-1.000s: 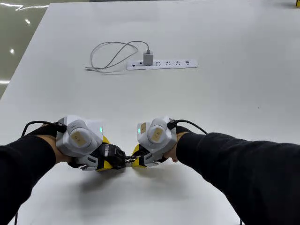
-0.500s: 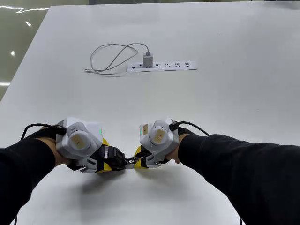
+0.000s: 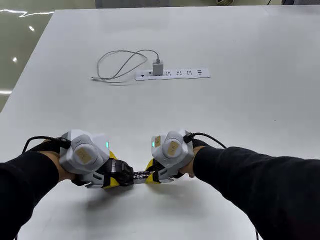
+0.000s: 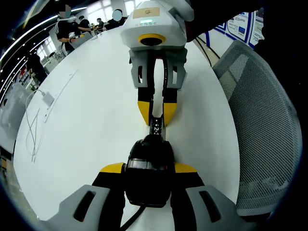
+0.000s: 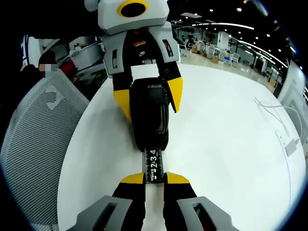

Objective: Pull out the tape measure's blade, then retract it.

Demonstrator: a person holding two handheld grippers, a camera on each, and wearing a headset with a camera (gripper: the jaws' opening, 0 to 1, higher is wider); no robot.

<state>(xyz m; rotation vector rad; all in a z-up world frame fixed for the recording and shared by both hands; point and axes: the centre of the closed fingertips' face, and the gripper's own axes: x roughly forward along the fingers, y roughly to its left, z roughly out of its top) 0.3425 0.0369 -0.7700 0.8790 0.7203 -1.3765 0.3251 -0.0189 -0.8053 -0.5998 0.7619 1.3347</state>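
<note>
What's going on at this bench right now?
A person is working a tape measure with two handheld grippers on a white table. The left gripper is clamped on the tape measure's black case. The right gripper pinches the end of the blade. The blade is out only a short way, with the markings 2, 3 and 4 showing between the two grippers. A power strip lies farther up the table.
</note>
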